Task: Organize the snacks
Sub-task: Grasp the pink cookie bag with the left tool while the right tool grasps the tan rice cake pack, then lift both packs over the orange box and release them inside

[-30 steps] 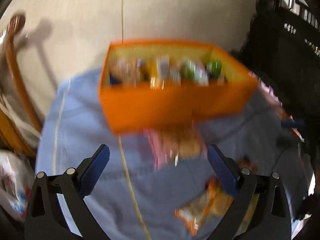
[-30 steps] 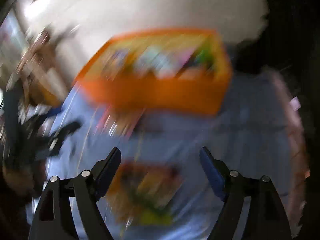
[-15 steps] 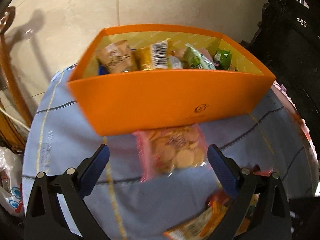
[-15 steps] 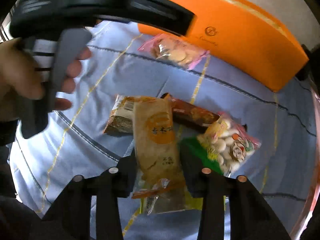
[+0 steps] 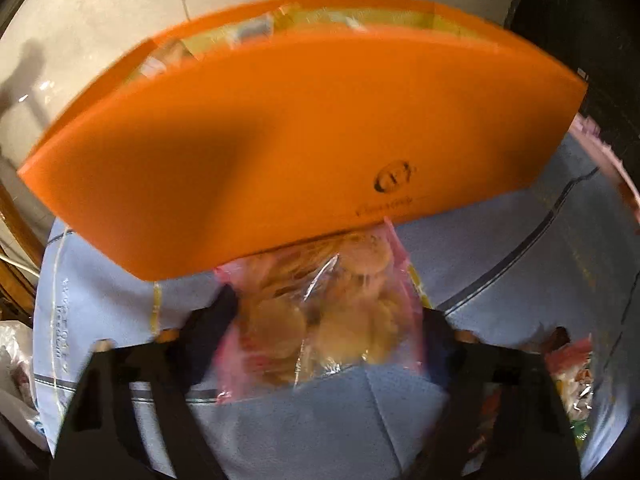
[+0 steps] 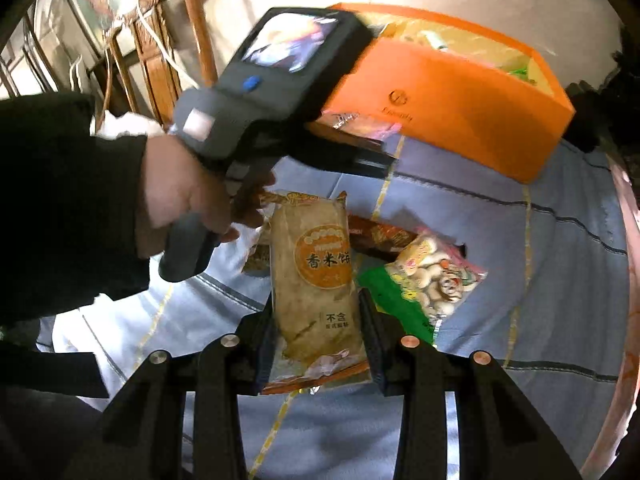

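Observation:
An orange box (image 5: 280, 140) holding several snacks stands on a blue tablecloth (image 5: 500, 260). Right in front of it lies a pink-edged bag of round cookies (image 5: 340, 280). My left gripper (image 5: 328, 320) is closing on that bag, with its pads at the bag's two sides. In the right wrist view my right gripper (image 6: 318, 320) is shut on a tan rice cracker packet (image 6: 316, 256) with an orange round label. There the left gripper (image 6: 372, 148), held by a hand (image 6: 180, 192), reaches down by the orange box (image 6: 460, 120).
Beside the rice cracker packet lie a green bag of mushroom-shaped biscuits (image 6: 432, 280) and a brown wrapped bar (image 6: 384, 236). A wooden chair (image 6: 160, 52) stands past the table's left edge. A white plastic bag (image 5: 12, 360) hangs at lower left.
The left gripper dropped toward the cookie bag and its jaws narrowed around it. The right gripper went from open to shut on the rice cracker packet.

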Available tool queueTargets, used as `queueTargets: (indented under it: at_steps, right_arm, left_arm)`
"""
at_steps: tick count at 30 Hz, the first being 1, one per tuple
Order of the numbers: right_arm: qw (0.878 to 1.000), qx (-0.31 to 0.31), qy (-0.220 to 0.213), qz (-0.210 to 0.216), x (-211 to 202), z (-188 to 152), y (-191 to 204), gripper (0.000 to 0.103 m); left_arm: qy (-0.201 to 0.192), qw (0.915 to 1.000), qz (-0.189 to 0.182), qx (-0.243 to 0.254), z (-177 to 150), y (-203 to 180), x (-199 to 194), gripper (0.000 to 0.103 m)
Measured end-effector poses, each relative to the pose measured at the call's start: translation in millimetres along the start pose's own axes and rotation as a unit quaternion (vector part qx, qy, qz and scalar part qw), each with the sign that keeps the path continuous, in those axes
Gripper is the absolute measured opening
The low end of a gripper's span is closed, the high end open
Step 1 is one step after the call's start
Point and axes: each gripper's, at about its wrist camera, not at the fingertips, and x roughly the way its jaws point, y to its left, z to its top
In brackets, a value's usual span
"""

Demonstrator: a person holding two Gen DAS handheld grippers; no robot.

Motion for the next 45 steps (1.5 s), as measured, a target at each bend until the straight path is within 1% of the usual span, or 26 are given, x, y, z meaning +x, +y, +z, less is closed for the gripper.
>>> queueTargets:
  at_steps: [2, 5, 7, 9, 16, 20, 27, 30, 32, 34, 38, 42, 45]
  right_arm:
    - [1.000, 0.008, -0.007, -0.001, -2, -2, -5, 0.038]
    - [1.000, 0.023, -0.015, -0.004, -15, -5, -14, 0.038]
    - [0.999, 0.028, -0.018, -0.006, -16, -4, -24, 0.038]
    - [0.999, 0.031, -0.021, -0.008, -19, -3, -26, 0.038]
    - [0.998, 0.048, -0.037, -0.015, -34, 7, -33, 0.038]
    - [0.997, 0.058, -0.054, -0.021, -47, 20, -36, 0.038]
    - [0.992, 0.060, -0.105, -0.046, -83, 57, -48, 0.038]
    - [0.988, 0.061, -0.130, -0.058, -101, 79, -57, 0.038]
    - [0.985, 0.072, -0.144, -0.061, -112, 98, -68, 0.038]
    - [0.983, 0.079, -0.154, -0.065, -121, 116, -76, 0.038]
    - [0.979, 0.072, -0.171, -0.083, -133, 154, -86, 0.038]
    - [0.977, 0.066, -0.179, -0.096, -135, 184, -98, 0.038]
    - [0.976, 0.072, -0.177, -0.102, -131, 199, -108, 0.038]
  left_arm:
    - [-0.011, 0.9997, -0.018, -0.007, -1, 8, -8, 0.066]
    - [-0.025, 0.9991, -0.028, -0.020, -11, 19, -22, 0.065]
    - [-0.035, 0.9982, -0.036, -0.032, -21, 26, -32, 0.065]
    - [-0.040, 0.9978, -0.039, -0.036, -27, 31, -40, 0.064]
    - [-0.081, 0.9944, -0.059, -0.034, -47, 35, -97, 0.064]
    - [-0.102, 0.9918, -0.067, -0.038, -44, 35, -125, 0.064]
    - [-0.130, 0.9879, -0.065, -0.055, -9, 42, -170, 0.065]
    - [-0.138, 0.9878, -0.049, -0.052, 12, 43, -185, 0.065]
    - [-0.141, 0.9884, -0.031, -0.047, 28, 42, -192, 0.065]
    - [-0.144, 0.9882, -0.019, -0.047, 45, 44, -198, 0.065]
    - [-0.158, 0.9869, -0.001, -0.034, 76, 42, -207, 0.065]
    - [-0.169, 0.9852, 0.004, -0.030, 104, 39, -207, 0.065]
    - [-0.169, 0.9851, 0.005, -0.034, 120, 40, -199, 0.065]
